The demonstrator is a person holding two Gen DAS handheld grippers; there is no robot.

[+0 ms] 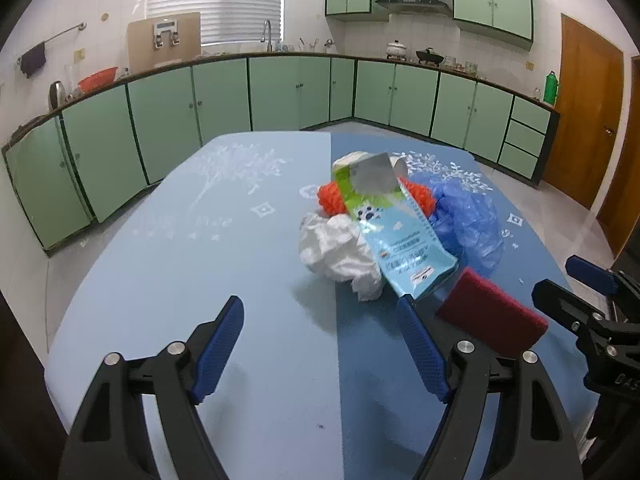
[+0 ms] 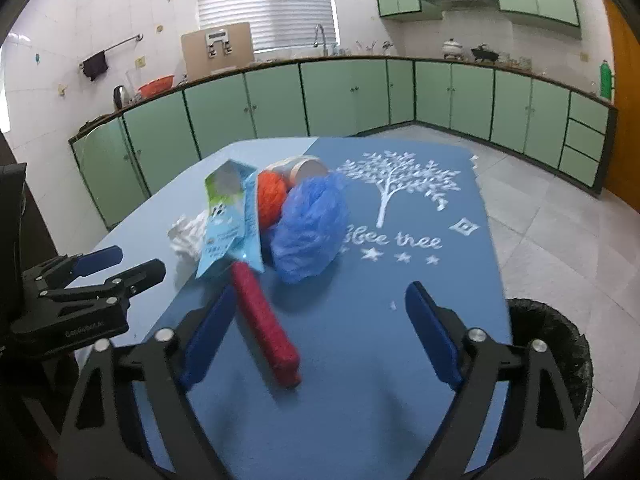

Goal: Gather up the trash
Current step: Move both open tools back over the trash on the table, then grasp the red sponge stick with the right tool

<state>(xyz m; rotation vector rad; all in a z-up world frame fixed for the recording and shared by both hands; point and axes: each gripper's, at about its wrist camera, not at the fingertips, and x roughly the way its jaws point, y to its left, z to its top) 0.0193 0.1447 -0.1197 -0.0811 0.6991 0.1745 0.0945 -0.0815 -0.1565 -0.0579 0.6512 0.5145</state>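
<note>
Trash pile sits mid-tabletop (image 1: 240,260): a crumpled white paper wad (image 1: 340,252), a light-blue carton (image 1: 392,232) lying across the top, something orange (image 2: 272,196) behind it, and a scrunched blue plastic bag (image 2: 308,228) on the right side. A dark red sponge (image 2: 262,320) lies closest, one end tucked under the carton.

Left gripper (image 1: 320,352) has its fingers spread, nothing between them, just short of the white wad. Right gripper (image 2: 316,340) is also spread and gripping nothing, though the red sponge lies between its fingers, close to the left one.

A black-lined trash bin (image 2: 560,344) stands on the floor right beside the tabletop edge; can't see what's in it. The tabletop is two-tone blue with a white tree print (image 2: 396,184). Green kitchen cabinets (image 1: 280,92) wrap around the room.
</note>
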